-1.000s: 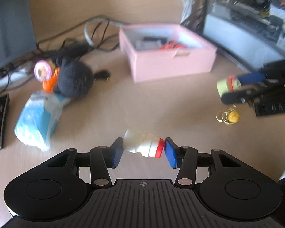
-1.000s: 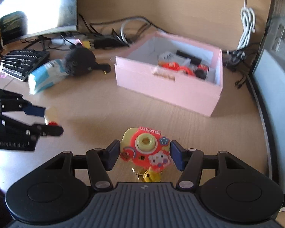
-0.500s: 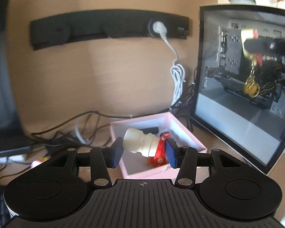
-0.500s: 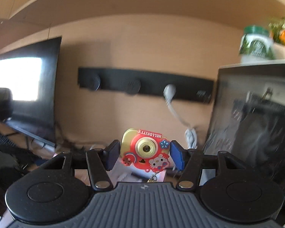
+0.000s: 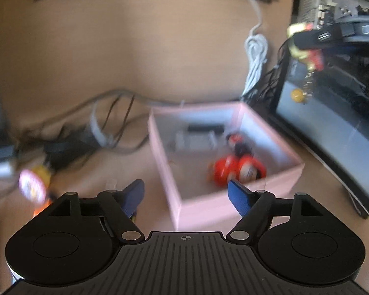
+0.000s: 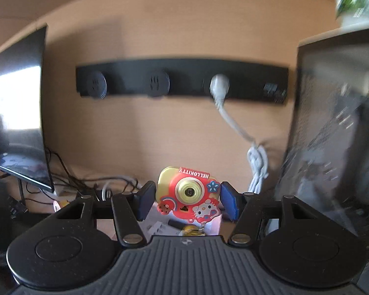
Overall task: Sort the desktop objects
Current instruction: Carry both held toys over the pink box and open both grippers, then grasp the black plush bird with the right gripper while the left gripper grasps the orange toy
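My left gripper (image 5: 185, 191) hovers over the near corner of the pink box (image 5: 233, 209). Its jaws are opening and nothing is between them. Blurred red and pale things (image 5: 236, 169) lie inside the box; the small cream bottle cannot be told apart among them. My right gripper (image 6: 188, 199) is shut on a red and yellow toy camera keychain (image 6: 188, 194), held high facing the wall. The left wrist view also shows that right gripper (image 5: 305, 36) at upper right, with the toy's chain and yellow bell (image 5: 296, 95) dangling.
A glass-sided computer case (image 5: 332, 135) stands right of the box. A monitor (image 6: 17, 123) is at the left. A black socket strip (image 6: 182, 83) with a white cable (image 5: 255, 56) is on the wall. Tangled cables (image 5: 105, 127) and a pink toy (image 5: 34, 184) lie left of the box.
The left gripper's jaws have parted and the cream bottle with the red cap has left them. Its view has dipped down onto the pink box. The right gripper rose, still holding the toy camera.
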Available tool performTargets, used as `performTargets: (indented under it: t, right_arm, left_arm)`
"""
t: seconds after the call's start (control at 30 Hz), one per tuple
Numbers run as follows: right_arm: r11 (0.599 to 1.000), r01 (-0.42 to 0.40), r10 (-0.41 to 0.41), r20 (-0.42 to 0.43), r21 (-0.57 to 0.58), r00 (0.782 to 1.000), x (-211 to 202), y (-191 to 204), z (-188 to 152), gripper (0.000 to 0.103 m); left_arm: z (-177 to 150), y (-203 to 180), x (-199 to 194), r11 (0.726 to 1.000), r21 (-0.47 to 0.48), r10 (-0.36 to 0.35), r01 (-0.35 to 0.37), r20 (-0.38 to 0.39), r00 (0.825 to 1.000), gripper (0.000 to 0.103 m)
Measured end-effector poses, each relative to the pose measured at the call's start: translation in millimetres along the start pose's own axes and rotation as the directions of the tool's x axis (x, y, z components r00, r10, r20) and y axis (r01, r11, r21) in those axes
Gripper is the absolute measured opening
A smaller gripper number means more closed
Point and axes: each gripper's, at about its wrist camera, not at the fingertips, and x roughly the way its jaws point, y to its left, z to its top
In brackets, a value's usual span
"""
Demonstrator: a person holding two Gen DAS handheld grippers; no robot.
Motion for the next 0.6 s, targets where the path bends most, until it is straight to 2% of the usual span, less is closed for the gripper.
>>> performTargets:
  t: [0.2,0.3,0.33,0.4,0.5,0.57,0.6]
  right_arm:
    - [0.999,-0.004,0.008,-0.154,0.032,0.988,84.5,10.1,-21.5,0.057]
    - [0.999,0.032,-0.025,-0.211,0.033,0.977,111.3,15.1,-30.1,0.059]
    - [0.999,0.047,-0.040,-0.218,0.024,0.975,115.8,18.2,-31.5,0.063]
    - [0.999,0.046,-0.046,-0.221,-0.004,0.974,117.6,29.0,-32.8,0.063]
    - [0.996,-0.018,-0.001,-0.213,-0.089,0.977,112.4,60.5,-35.5,0.063]
    - [0.984,-0.102,0.068,-0.220,-0.148,0.973,110.2,87.0,-40.4,0.067]
    - [0.976,-0.161,0.123,-0.236,-0.149,0.964,109.3,100.2,-42.6,0.069]
  left_arm:
    - [-46.6,32.1,-17.0,0.994,-0.083,0.066,-0.072,-0.070,0.995,0.092]
    - [-67.2,47.3,-25.7,0.986,-0.118,0.103,-0.115,-0.099,0.990,0.094]
    - [-72.3,52.2,-28.8,0.983,-0.131,0.114,-0.128,-0.106,0.988,0.095]
    - [-80.0,64.3,-31.6,0.974,-0.161,0.144,-0.162,-0.117,0.983,0.095]
    - [-86.3,80.0,-34.4,0.956,-0.193,0.197,-0.221,-0.135,0.971,0.096]
    - [-88.5,86.5,-39.7,0.941,-0.215,0.235,-0.263,-0.147,0.961,0.096]
    - [-89.3,88.1,-43.8,0.935,-0.227,0.246,-0.274,-0.146,0.958,0.096]
